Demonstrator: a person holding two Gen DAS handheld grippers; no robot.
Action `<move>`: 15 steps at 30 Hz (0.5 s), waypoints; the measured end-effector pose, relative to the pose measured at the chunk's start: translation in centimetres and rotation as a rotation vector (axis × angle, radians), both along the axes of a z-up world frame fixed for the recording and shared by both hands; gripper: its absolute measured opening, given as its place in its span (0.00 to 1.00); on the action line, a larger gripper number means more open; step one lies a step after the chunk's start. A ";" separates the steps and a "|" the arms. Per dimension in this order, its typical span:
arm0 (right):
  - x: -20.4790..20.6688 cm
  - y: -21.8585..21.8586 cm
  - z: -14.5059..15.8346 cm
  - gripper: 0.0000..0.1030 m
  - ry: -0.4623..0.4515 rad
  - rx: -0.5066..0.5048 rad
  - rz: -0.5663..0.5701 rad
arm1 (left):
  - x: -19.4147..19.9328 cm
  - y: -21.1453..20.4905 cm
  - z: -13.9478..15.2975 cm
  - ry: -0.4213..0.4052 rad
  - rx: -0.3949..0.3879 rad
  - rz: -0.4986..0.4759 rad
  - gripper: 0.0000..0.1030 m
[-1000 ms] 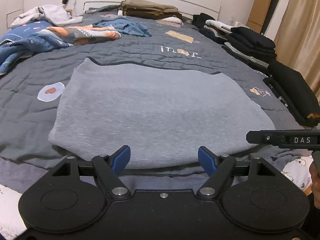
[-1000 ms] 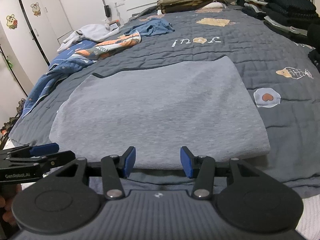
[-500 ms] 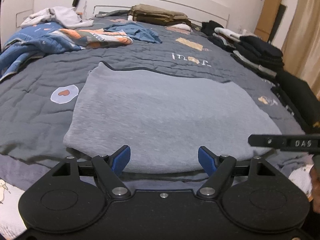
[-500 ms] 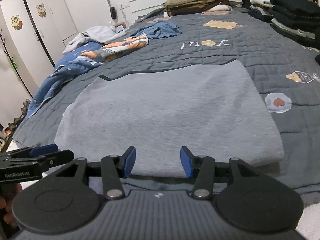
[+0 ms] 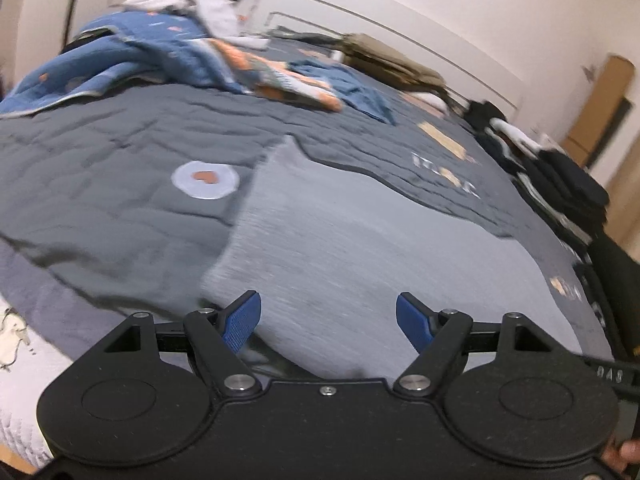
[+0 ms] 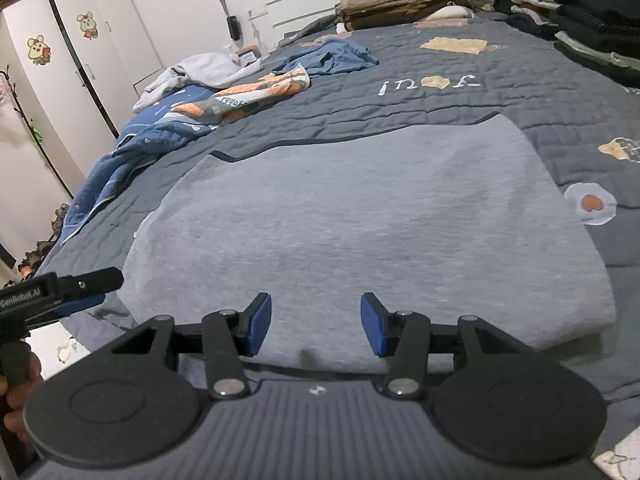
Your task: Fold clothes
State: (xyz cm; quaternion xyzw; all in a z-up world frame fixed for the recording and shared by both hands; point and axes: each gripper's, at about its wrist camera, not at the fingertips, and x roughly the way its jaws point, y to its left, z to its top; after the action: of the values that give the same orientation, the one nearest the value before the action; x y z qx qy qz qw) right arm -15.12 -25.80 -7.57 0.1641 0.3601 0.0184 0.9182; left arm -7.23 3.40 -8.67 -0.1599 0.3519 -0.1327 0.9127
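Left tool (image 5: 328,320) jaws apart, empty, view blurred, right tool (image 6: 316,330) likewise, grey garment's (image 6: 360,220) near edge hidden

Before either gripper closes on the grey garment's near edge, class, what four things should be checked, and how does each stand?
1. Left gripper open, nothing pinched: ok.
2. Right gripper open, nothing pinched: ok.
3. Grey garment lying flat on the quilt: ok.
4. Left gripper lined up with the garment's near-left corner: cannot tell, the left wrist view is blurred.
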 end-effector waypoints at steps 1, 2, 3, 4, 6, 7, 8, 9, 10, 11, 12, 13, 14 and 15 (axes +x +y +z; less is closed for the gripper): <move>0.2 0.2 -0.1 0.47 0.003 -0.001 0.003 | 0.2 0.6 -0.2 0.015 -0.018 0.023 0.71; 0.5 0.3 -0.2 0.47 0.006 -0.002 0.006 | 0.4 1.2 -0.5 0.032 -0.040 0.046 0.71; 0.7 0.5 -0.3 0.47 0.009 -0.002 0.009 | 0.6 1.9 -0.7 0.049 -0.064 0.068 0.71; 0.9 0.6 -0.4 0.47 0.009 -0.004 0.014 | 0.8 2.5 -1.0 0.066 -0.087 0.090 0.71; 1.2 1.0 -0.4 0.47 0.009 -0.003 0.020 | 1.1 3.5 -1.4 0.085 -0.108 0.122 0.71; 1.3 1.2 -0.4 0.47 0.009 0.000 0.023 | 1.2 3.8 -1.6 0.091 -0.114 0.130 0.71; 1.5 1.4 -0.4 0.47 0.009 0.002 0.025 | 1.4 4.0 -1.9 0.103 -0.124 0.134 0.71; 1.6 1.6 -0.5 0.47 0.011 0.005 0.027 | 1.5 4.3 -2.2 0.120 -0.147 0.133 0.71; 1.8 1.8 -0.5 0.47 0.013 0.007 0.029 | 1.7 4.6 -2.5 0.139 -0.177 0.128 0.71; 2.0 2.1 -0.5 0.47 0.015 0.007 0.031 | 1.8 4.8 -2.9 0.156 -0.206 0.124 0.71; 2.2 2.3 -0.5 0.47 0.017 0.005 0.034 | 2.0 4.9 -3.2 0.164 -0.220 0.124 0.71; 2.3 2.5 -0.5 0.47 0.018 0.004 0.037 | 2.2 4.9 -3.3 0.166 -0.218 0.124 0.71; 2.5 2.8 -0.5 0.47 0.019 0.002 0.040 | 2.4 4.9 -3.5 0.164 -0.210 0.125 0.71; 2.6 3.0 -0.5 0.47 0.020 0.002 0.043 | 2.5 4.8 -3.7 0.163 -0.207 0.127 0.71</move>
State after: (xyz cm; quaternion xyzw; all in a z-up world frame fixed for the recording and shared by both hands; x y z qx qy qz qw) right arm -12.47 -22.81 -8.03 0.1572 0.3728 0.0368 0.9138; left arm -4.69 8.22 -12.36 -0.2852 0.3984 -0.0966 0.8664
